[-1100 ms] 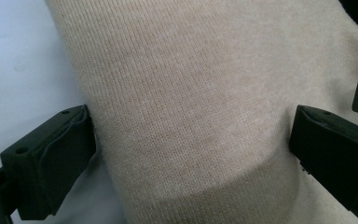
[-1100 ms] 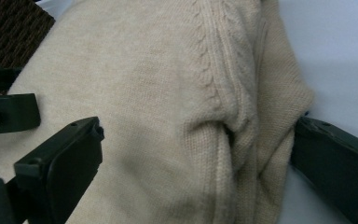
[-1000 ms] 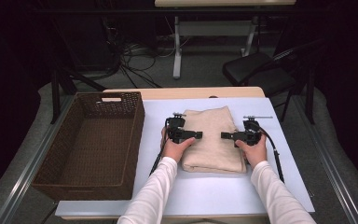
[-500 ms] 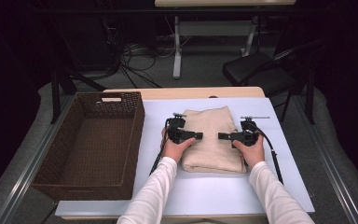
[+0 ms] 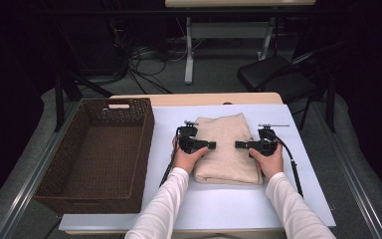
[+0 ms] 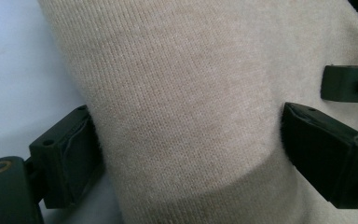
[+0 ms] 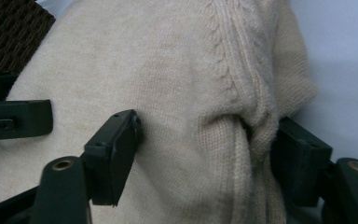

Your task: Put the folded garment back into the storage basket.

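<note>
Folded sweater (image 5: 227,149) lies mid-tabletop, long axis running from the near edge to the far one. My left gripper (image 5: 210,145) and right gripper (image 5: 238,145) straddle its side edges, jaws spread, not clamped. Basket (image 5: 54,169) sits leftward.

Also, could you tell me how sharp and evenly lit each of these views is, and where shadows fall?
High view: slightly soft, the pale blue table bright and even, the surroundings dark. Left gripper view: the knit of the folded beige knitted garment is crisp, with a shadow band across its lower part. Right gripper view: the garment's cable stitch is sharp, the near black jaws blurred; the dark brown wicker basket sits dim in the corner.
</note>
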Demonstrator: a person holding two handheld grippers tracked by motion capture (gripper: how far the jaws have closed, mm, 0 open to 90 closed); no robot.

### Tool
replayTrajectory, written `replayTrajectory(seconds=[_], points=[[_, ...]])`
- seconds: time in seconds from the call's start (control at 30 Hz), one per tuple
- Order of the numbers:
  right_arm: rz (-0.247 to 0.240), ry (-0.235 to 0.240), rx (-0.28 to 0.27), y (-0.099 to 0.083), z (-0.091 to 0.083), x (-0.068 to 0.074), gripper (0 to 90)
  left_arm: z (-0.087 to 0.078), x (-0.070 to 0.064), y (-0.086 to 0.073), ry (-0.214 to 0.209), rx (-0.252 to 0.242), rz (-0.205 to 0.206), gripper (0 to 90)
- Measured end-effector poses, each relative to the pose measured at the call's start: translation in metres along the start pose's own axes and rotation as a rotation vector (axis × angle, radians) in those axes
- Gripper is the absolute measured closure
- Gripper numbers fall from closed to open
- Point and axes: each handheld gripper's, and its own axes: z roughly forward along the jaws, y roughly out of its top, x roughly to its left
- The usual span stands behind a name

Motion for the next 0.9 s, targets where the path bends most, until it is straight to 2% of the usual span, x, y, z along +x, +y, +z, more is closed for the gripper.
replayTrajectory(seconds=[0.03, 0.27, 0.4, 0.43, 0.53, 0.67, 0.8, 0.9], points=[[0.012, 0.004, 0.001, -0.0001, -0.0001, 0.0006, 32.1, -0.0001, 0.0001, 0.0, 0.0, 0.001, 0.001, 9.5], [0.015, 0.007, 0.004, -0.0005, -0.0001, -0.0018, 44.6, -0.0005, 0.0, -0.0004, -0.003, 0.003, -0.004, 15.2], [0.014, 0.012, 0.007, -0.0006, -0.0004, -0.004, 48.3, -0.0015, -0.0004, -0.0013, -0.005, -0.001, 0.009, 18.2], [0.015, 0.012, 0.006, -0.0007, -0.0003, -0.004, 49.1, -0.0008, -0.0007, -0.002, -0.007, -0.015, 0.002, 18.5], [0.022, 0.016, 0.007, -0.0008, -0.0003, -0.0037, 52.1, -0.0011, -0.0005, -0.0028, -0.006, -0.018, 0.004, 19.9], [0.023, 0.019, 0.003, -0.0009, -0.0005, -0.0034, 56.2, -0.0019, -0.0023, -0.0026, 0.001, -0.019, 0.02, 22.5], [0.04, 0.035, 0.007, -0.0005, -0.001, -0.0043, 60.4, -0.0023, -0.0023, -0.0025, 0.0, -0.022, 0.025, 25.0], [0.031, 0.041, 0.003, -0.0004, -0.0012, -0.004, 63.3, -0.0029, -0.0029, -0.003, -0.004, -0.029, 0.03, 27.5]])
